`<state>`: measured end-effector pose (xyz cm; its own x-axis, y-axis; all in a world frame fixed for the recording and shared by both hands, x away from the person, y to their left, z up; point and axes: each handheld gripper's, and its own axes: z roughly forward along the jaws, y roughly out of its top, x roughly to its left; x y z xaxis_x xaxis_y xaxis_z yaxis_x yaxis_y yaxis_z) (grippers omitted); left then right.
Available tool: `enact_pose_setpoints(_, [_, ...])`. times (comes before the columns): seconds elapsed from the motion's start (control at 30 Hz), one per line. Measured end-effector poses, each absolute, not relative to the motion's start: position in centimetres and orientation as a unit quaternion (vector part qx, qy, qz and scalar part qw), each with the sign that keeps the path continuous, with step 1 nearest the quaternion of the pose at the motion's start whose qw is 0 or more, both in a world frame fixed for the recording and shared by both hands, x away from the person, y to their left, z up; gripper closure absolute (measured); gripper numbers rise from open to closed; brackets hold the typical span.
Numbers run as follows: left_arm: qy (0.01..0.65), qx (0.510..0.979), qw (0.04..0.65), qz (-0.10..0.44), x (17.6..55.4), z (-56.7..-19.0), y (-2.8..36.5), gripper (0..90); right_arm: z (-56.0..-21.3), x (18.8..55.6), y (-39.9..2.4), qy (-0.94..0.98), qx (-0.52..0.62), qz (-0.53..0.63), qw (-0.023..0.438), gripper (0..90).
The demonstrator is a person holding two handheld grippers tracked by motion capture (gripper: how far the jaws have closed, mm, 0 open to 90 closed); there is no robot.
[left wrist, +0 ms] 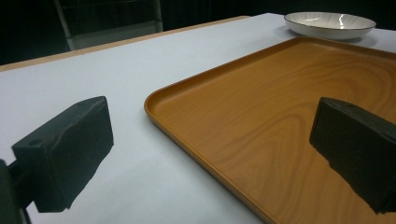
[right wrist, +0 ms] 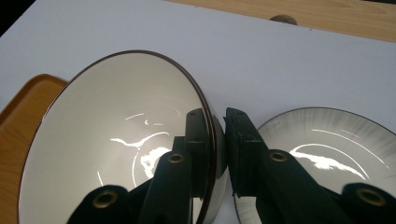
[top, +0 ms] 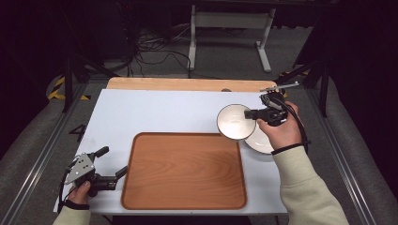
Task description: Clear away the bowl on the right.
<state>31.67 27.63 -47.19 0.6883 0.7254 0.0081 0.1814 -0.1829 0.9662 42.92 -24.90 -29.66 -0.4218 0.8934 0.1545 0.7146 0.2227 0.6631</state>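
R gripper (top: 250, 114) clamps bowl (top: 233, 121) rim above plate (top: 261, 140); L gripper (top: 112, 164) jaws apart by tray (top: 184, 170).

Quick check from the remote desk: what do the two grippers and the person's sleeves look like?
Both grippers are black with two blocky black jaws. The left gripper carries a grey three-cornered plate on top and a black cable. The right gripper trails a black cable looping past the wrist; brass-coloured rivets dot its jaw arms. The sleeves are cream, with dark wrist bands.
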Motion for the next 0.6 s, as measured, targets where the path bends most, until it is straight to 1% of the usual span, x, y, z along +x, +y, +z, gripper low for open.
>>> enact_pose_setpoints(0.2, [0.311, 0.732, 0.556, 0.242, 31.7, -47.2, 27.7, 0.3, -29.1, 42.5, -23.0, 0.782, 0.503, 0.346, 0.125, 80.2])
enact_pose_setpoints(0.6, [0.313, 0.731, 0.556, 0.241, 31.8, -47.2, 27.6, 0.3, -28.4, 41.4, -19.8, 0.787, 0.488, 0.364, 0.099, 80.0])
